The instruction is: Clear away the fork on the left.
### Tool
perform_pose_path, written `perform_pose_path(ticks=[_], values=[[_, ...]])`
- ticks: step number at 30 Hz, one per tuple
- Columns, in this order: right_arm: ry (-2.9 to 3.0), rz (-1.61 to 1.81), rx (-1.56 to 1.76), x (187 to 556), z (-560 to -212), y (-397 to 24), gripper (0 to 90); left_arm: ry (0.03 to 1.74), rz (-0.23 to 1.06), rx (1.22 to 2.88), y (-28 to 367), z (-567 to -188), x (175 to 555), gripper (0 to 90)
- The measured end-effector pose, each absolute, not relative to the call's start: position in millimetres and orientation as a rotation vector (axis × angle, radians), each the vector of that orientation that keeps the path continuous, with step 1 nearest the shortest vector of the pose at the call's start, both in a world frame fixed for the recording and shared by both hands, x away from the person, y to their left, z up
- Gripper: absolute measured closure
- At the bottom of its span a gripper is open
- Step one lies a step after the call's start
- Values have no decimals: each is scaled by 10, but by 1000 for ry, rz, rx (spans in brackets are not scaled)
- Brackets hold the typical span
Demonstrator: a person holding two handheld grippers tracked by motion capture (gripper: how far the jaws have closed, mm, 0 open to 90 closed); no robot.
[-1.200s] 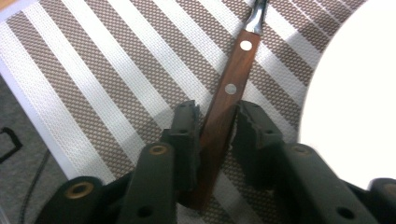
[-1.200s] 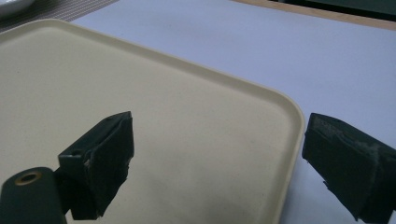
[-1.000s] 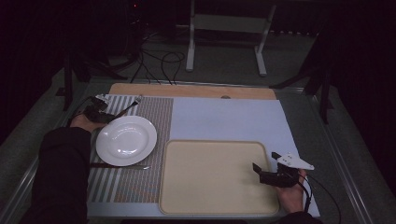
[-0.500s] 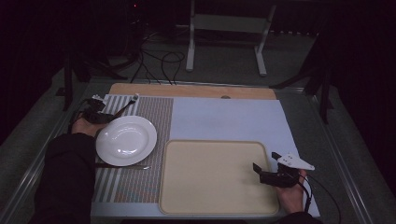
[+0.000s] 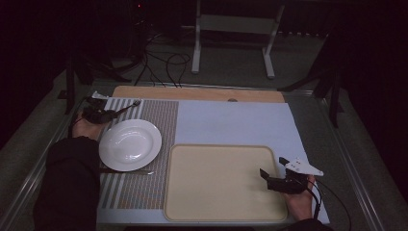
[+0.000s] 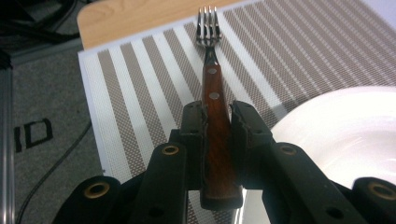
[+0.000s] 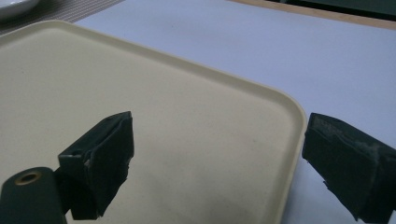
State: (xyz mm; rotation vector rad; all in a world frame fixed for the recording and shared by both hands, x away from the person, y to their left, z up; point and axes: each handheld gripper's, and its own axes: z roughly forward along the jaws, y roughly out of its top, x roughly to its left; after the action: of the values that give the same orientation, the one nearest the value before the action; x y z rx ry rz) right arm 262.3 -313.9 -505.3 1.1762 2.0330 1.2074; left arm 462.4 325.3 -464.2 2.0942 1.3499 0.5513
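Observation:
A fork (image 6: 212,88) with a brown wooden handle is clamped between the jaws of my left gripper (image 6: 217,116). Its tines point away over the striped placemat (image 6: 140,93). From above, that left gripper (image 5: 107,114) sits at the mat's far left corner, with the fork (image 5: 131,105) sticking out to the right. The white plate (image 5: 130,144) lies just in front of it, and its rim (image 6: 345,130) is close by the jaws' right side. My right gripper (image 5: 269,177) stands open at the right edge of the cream tray (image 5: 226,183). One jaw is over the tray (image 7: 187,116), the other outside its rim.
A knife (image 5: 127,171) lies on the striped placemat (image 5: 144,192) just in front of the plate. A pale blue cloth (image 5: 231,120) covers the table beyond the tray. A wooden board (image 5: 192,93) runs along the far edge. Cables and a stand's legs lie on the floor behind.
My left gripper has lifted slightly with the fork still in it. The right gripper has stayed at the tray's edge.

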Motion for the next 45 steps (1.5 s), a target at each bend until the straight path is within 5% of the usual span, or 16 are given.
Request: perform_pose_path(ticks=[29,45], values=[[2008,1227,1270,2627,-5088,-3167,88,1310,817,1858,3130,-4064,3757,761],[1994,1205,1284,2616,-5075,-3174,87,1313,823,1809,2875,-4016,3457,760]])
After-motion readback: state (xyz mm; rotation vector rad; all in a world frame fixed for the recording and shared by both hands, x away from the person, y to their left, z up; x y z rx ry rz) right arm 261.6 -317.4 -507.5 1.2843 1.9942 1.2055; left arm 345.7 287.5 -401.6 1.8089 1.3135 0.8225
